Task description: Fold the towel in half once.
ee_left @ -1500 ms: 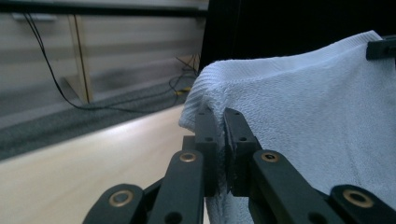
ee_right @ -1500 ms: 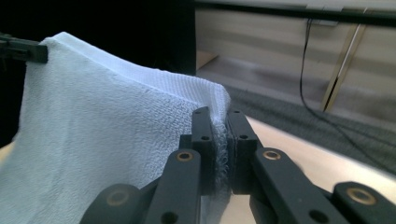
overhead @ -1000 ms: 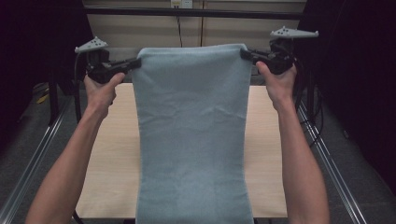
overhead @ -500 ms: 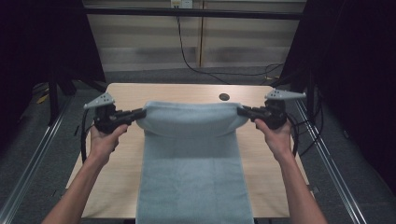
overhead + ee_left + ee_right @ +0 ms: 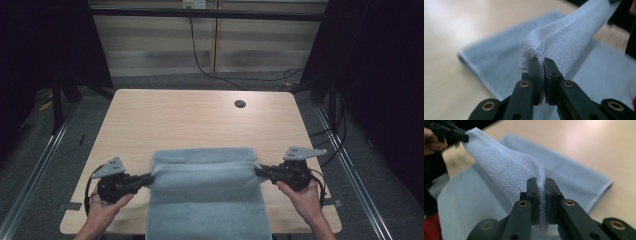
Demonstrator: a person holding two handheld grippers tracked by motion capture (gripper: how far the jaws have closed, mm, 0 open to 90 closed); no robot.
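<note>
Over the near edge of the bench [image 5: 150, 115], my left gripper [image 5: 148, 178] and right gripper [image 5: 259, 171] each pinch a corner of the blue towel [image 5: 207, 200]. Its far part already lies folded on the wood; I'd guess laying this held edge down is what's left.

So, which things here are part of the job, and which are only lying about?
In the job:
- light blue towel
- left gripper, fingers shut on one corner
- right gripper, fingers shut on the other corner

Only lying about:
- black cable behind the table
</note>
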